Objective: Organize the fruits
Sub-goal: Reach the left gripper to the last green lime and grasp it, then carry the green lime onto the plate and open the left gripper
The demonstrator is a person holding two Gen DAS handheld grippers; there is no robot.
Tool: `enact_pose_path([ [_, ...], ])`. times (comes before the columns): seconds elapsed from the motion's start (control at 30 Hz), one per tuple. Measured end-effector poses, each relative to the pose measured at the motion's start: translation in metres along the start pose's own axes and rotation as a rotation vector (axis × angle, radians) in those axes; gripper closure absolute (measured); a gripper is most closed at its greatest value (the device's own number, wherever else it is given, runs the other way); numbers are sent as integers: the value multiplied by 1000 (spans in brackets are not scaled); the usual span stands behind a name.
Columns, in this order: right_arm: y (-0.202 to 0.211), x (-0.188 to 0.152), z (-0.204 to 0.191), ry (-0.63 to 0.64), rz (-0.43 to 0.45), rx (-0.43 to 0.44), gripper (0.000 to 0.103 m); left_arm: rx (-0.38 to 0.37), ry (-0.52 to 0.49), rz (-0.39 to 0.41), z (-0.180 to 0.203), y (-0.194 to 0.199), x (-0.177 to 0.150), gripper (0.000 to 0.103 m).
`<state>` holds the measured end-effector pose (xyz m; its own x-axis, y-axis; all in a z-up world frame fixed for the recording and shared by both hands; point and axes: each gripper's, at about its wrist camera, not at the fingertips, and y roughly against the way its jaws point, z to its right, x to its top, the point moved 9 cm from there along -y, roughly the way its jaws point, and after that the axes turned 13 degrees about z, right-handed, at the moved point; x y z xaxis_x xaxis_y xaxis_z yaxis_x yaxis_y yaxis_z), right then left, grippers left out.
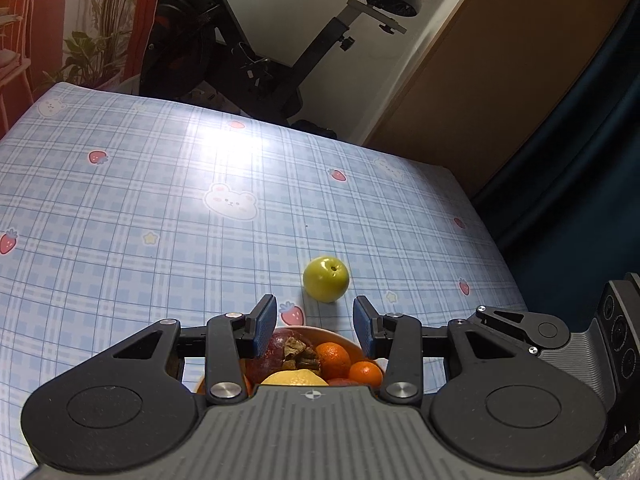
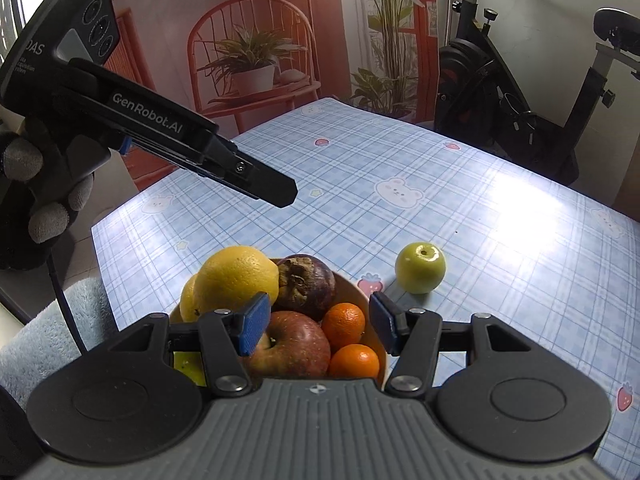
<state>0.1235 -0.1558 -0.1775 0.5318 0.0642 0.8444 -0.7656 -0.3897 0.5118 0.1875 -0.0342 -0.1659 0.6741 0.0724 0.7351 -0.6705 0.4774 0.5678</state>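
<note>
From the left wrist: looking across a blue plaid tablecloth (image 1: 160,184) toward an exercise bike (image 1: 256,40); left gripper (image 1: 315,326) hovering over the fruit bowl (image 1: 340,335), fingers spread and holding nothing, green apple (image 1: 325,279) lying on the cloth just beyond. From the right wrist: right gripper (image 2: 318,326) hanging released over the same bowl, showing lemon (image 2: 236,278), red apple (image 2: 294,344), oranges (image 2: 344,322), possibly a mangosteen (image 2: 306,286); gloved hand (image 2: 36,184) gripping the other tool.
</note>
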Motion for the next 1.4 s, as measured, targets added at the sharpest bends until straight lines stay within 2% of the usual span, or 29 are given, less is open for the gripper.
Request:
enact_pose_path([
  [0.23, -7, 2, 39, -3, 14, -51, 45, 5, -8, -26, 8, -32, 9, 58],
  [0.53, -36, -6, 66, -26, 6, -37, 47, 1, 8, -107, 12, -78, 11, 57],
  [1.0, -63, -19, 82, -89, -10, 8, 51, -11, 31, -215, 9, -124, 5, 59],
  [1.4, -69, -20, 85, -113, -4, 29, 57, -10, 48, -247, 4, -139, -3, 59],
])
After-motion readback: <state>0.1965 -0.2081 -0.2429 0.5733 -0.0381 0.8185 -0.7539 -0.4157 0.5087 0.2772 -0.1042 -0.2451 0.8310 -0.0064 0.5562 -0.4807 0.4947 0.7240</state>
